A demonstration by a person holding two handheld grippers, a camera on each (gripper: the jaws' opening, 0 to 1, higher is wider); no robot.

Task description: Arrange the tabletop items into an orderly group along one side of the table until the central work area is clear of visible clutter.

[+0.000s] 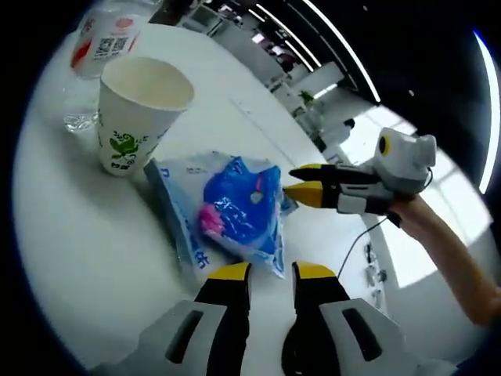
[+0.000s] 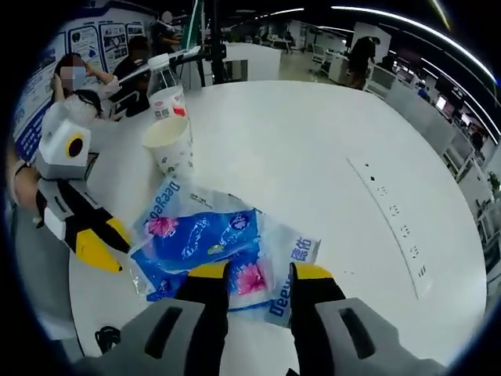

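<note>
Lying just beyond the left gripper's (image 1: 272, 272) parted yellow fingertips: blue tissue pack (image 1: 243, 211), paper cup (image 1: 141, 113) farther off. Right gripper (image 2: 258, 272) fingertips spread too, hovering at the pack's edge, gripping nothing.

Large white table (image 2: 313, 149) with rounded edge, a flush row of sockets (image 2: 395, 227) near its right side. Open office beyond: rows of white desks (image 1: 301, 82), long ceiling light strips (image 1: 344, 51), dark ceiling. Posters (image 2: 98, 39) on the wall past the table's far left corner.
</note>
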